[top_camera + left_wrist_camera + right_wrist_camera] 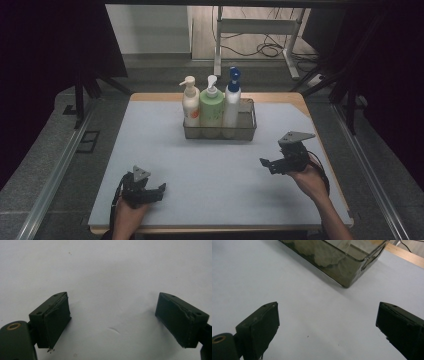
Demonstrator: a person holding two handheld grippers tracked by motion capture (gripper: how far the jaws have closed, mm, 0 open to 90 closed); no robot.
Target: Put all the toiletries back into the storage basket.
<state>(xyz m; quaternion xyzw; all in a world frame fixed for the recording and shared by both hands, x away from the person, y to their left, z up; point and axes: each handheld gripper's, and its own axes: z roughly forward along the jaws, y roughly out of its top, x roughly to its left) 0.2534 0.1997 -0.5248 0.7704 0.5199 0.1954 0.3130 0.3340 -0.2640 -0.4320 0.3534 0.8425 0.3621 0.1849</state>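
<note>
A grey mesh basket (248,126) stands at the back middle of the pale blue mat (165,150). In it stand three pump bottles side by side: a cream one (190,106), a green one (211,108) and a white one with a blue pump (231,100). My left gripper (160,192) rests low near the front left, open, with bare mat between its jaws (112,312). My right gripper (266,164) hovers at the right, open and empty, its jaws wide apart. In the right gripper view the basket's corner (347,277) lies ahead of the gripper (327,322).
The wooden table edge (300,97) shows around the mat. A metal rail (55,170) runs along the left side and another (370,170) along the right. Behind the table are a desk frame (260,30) and cables (270,49) on the floor.
</note>
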